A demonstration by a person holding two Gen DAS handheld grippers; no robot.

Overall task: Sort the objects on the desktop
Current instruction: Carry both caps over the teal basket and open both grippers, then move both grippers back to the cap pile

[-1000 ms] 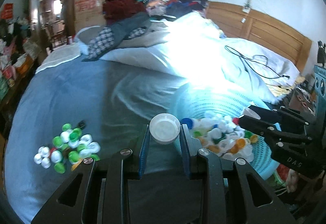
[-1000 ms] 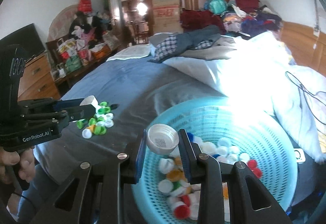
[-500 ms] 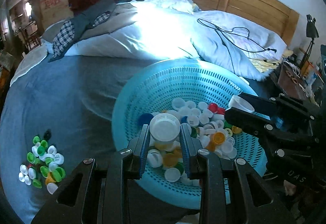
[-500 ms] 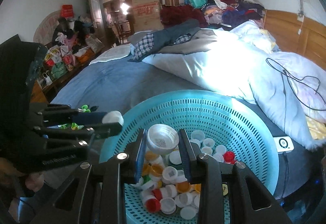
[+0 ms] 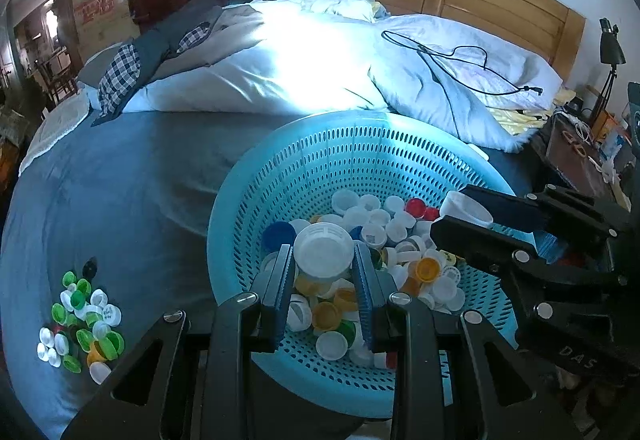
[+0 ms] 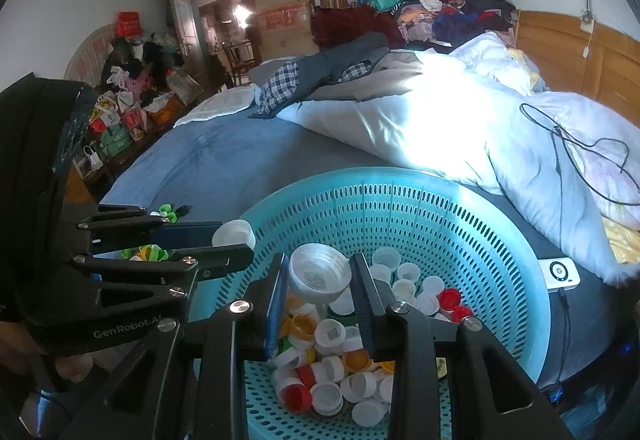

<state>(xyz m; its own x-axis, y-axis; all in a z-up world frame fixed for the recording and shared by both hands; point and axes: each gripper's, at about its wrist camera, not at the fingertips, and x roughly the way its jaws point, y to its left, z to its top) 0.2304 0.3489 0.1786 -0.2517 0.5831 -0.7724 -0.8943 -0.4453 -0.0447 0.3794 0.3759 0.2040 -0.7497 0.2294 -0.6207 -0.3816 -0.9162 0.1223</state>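
Left gripper (image 5: 323, 272): jaws closed about halfway onto a large white cap (image 5: 323, 250), which is gripped by its sides and held above the near-left part of the basket (image 5: 280, 176). Right gripper (image 6: 319, 288): jaws likewise part-closed on a second white cap (image 6: 318, 272), tilted with its hollow side showing a printed code square, and held over the basket's heap. Basket: turquoise, perforated, round, set on a blue bedsheet (image 5: 120, 180); a mixed heap of bottle caps (image 5: 384, 236) in white, orange, red, blue and green is contained in it. A separate small cluster of green and white caps (image 5: 80, 316) is laid on the sheet to the left, well apart from the basket. Each gripper is seen from the other's camera with its white cap at the fingertips, over the basket rim. A white duvet (image 5: 320, 72) with a black cable (image 5: 452, 60) on it is spread behind the basket; piled clothes (image 6: 440, 12) are stacked at the far end.
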